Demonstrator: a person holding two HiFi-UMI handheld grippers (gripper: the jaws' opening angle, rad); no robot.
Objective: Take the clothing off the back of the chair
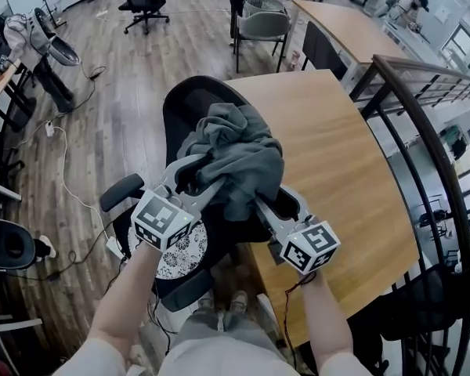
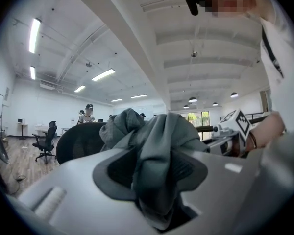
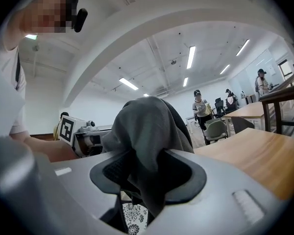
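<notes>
A grey garment (image 1: 235, 151) is bunched over the top of a black mesh chair back (image 1: 189, 104). My left gripper (image 1: 200, 176) holds the garment's left side, with a fold of cloth (image 2: 157, 146) pinched between its jaws. My right gripper (image 1: 268, 202) holds the right side, and cloth (image 3: 147, 131) hangs down between its pads. Both grippers point almost level at the chair back from the seat side. The right gripper's marker cube (image 2: 236, 123) shows in the left gripper view, and the left gripper's cube (image 3: 67, 129) shows in the right gripper view.
A wooden table (image 1: 341, 163) stands close on the chair's right, and a dark metal railing (image 1: 423, 124) runs beyond it. The chair has a black armrest (image 1: 121, 193) and a floral seat cushion (image 1: 184, 253). Other chairs and people are farther off.
</notes>
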